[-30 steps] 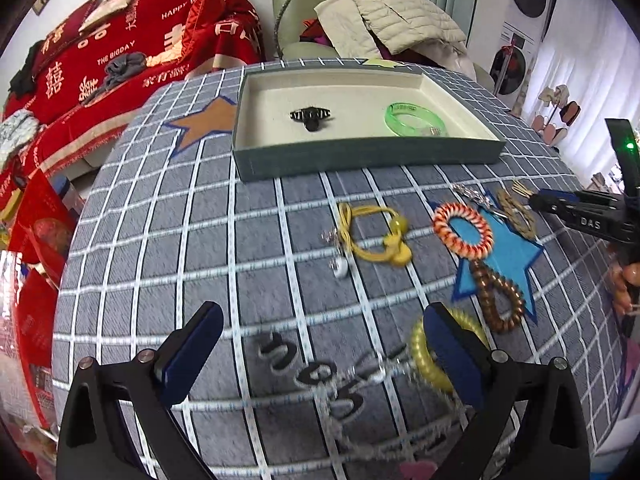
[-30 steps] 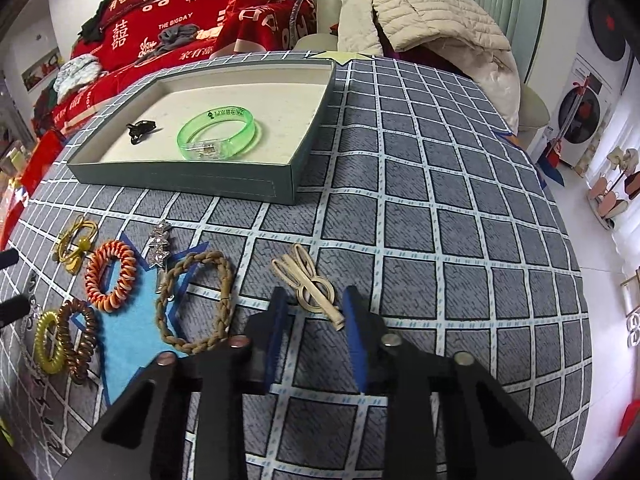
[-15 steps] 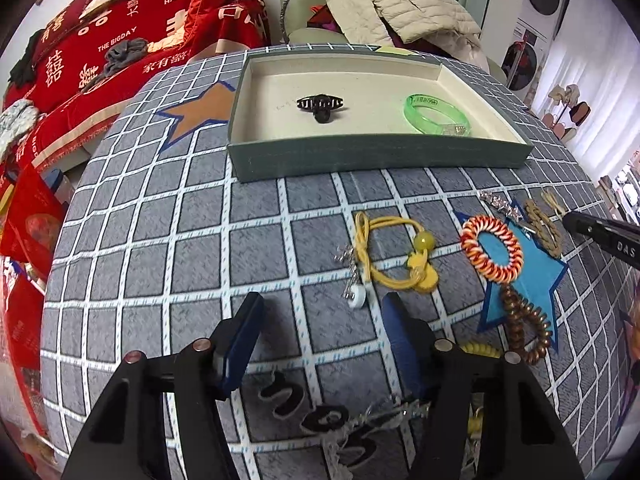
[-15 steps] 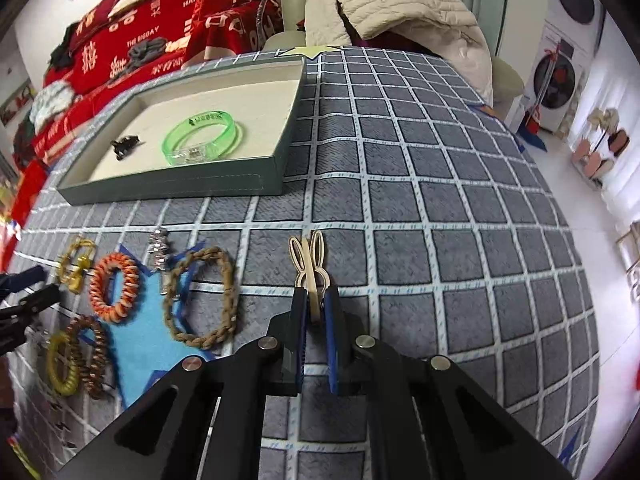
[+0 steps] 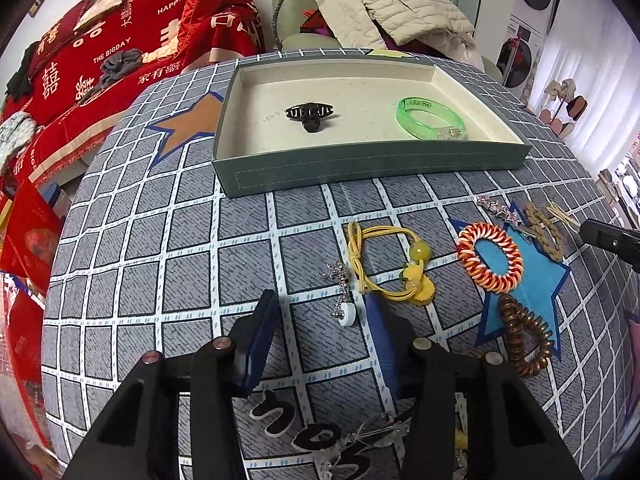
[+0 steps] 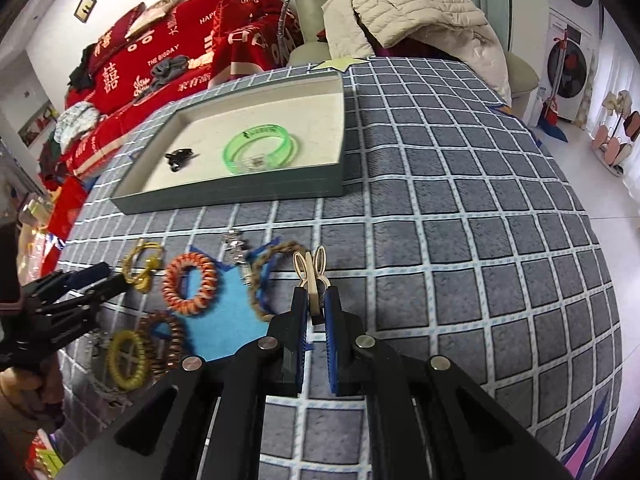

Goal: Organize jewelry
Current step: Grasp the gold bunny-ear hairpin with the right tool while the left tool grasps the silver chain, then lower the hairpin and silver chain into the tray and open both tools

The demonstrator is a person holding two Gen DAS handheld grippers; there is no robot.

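A grey-green tray (image 5: 360, 168) with a cream lining holds a black hair claw (image 5: 310, 114) and a green bangle (image 5: 430, 118). My left gripper (image 5: 320, 300) points down at the checked cloth and its jaws are closing. A small silver earring with a white bead (image 5: 344, 312) lies between the fingertips, and the pads do not touch it. My right gripper (image 6: 315, 294) is shut on a beige rabbit-ear hair clip (image 6: 310, 268), held a little above the cloth. The tray (image 6: 240, 196) sits ahead and to the left of it.
Loose on the cloth lie a yellow beaded hair tie (image 5: 384, 264), an orange-white spiral tie (image 5: 490, 258), a brown spiral tie (image 5: 524, 336), a braided brown tie (image 5: 544, 232) and a silver clip (image 5: 500, 210). A red sofa and a chair with a jacket stand behind the table.
My left gripper's jaws narrowed and it moved forward to the silver earring. The right gripper shut on the beige clip and lifted it off the cloth.
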